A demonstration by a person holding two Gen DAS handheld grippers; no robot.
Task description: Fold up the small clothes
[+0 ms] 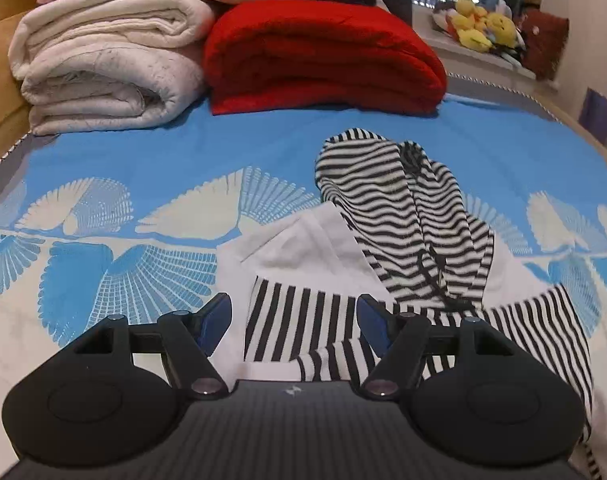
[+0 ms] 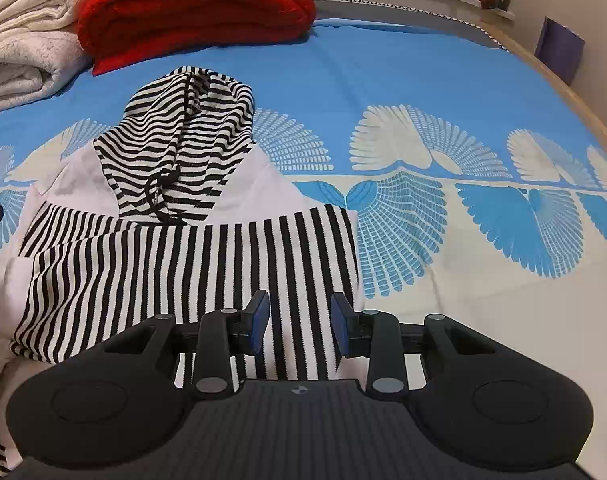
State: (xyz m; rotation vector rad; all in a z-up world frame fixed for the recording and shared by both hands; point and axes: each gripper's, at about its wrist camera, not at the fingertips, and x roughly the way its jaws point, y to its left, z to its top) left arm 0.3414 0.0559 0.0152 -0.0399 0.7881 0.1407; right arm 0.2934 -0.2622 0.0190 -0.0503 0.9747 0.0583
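A small black-and-white striped hoodie with white panels (image 1: 403, 216) lies on the blue patterned bedspread (image 1: 183, 152), hood pointing away, striped sleeves folded across its body. My left gripper (image 1: 293, 322) is open, just above the left striped sleeve, holding nothing. In the right wrist view the hoodie (image 2: 175, 152) lies to the left and centre. My right gripper (image 2: 299, 326) is open over the right end of the folded striped sleeve (image 2: 223, 264), holding nothing.
A folded red blanket (image 1: 323, 56) and rolled white quilts (image 1: 99, 64) are stacked at the far side of the bed. Yellow plush toys (image 1: 483, 26) sit on a sill at the far right. The bed's wooden edge (image 2: 563, 92) curves along the right.
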